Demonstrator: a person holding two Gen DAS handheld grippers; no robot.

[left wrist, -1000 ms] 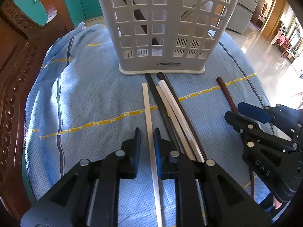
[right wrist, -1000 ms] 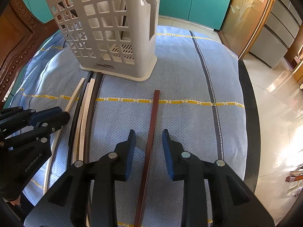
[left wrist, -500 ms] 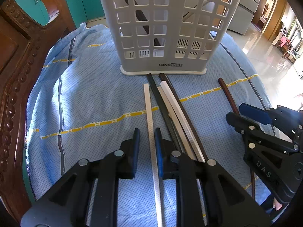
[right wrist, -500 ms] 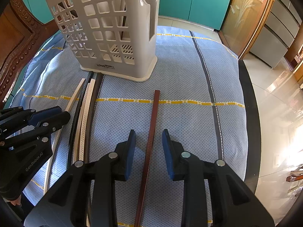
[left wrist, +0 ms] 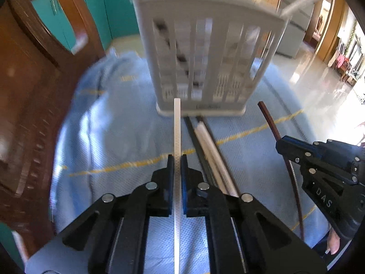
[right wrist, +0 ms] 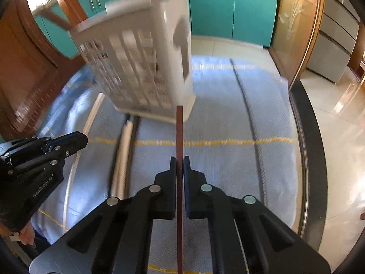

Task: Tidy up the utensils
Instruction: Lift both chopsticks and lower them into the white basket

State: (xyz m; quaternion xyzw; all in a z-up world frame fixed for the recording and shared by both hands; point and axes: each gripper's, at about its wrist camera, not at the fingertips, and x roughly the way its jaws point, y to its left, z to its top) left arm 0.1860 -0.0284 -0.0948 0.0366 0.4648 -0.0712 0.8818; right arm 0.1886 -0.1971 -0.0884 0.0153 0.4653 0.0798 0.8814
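My left gripper (left wrist: 177, 159) is shut on a white chopstick (left wrist: 177, 132) and holds it lifted above the blue cloth, tip toward the white slotted basket (left wrist: 205, 57). My right gripper (right wrist: 179, 161) is shut on a dark brown chopstick (right wrist: 179, 132), also lifted, tip toward the basket (right wrist: 141, 68). The right gripper (left wrist: 319, 166) with its brown stick (left wrist: 269, 118) shows at the right of the left wrist view. The left gripper (right wrist: 41, 155) with its white stick (right wrist: 91, 116) shows at the left of the right wrist view. Several black and white chopsticks (left wrist: 209, 146) lie on the cloth before the basket.
The blue cloth (left wrist: 114, 137) covers a round table with a dark rim (right wrist: 310, 159). A carved wooden chair (left wrist: 27, 91) stands at the left. Dark sticks stand inside the basket. Teal cabinets (right wrist: 232, 9) are behind.
Both grippers have closed on their chopsticks and lifted them off the cloth. The views are blurred with upward motion, and the basket now sits lower in both.
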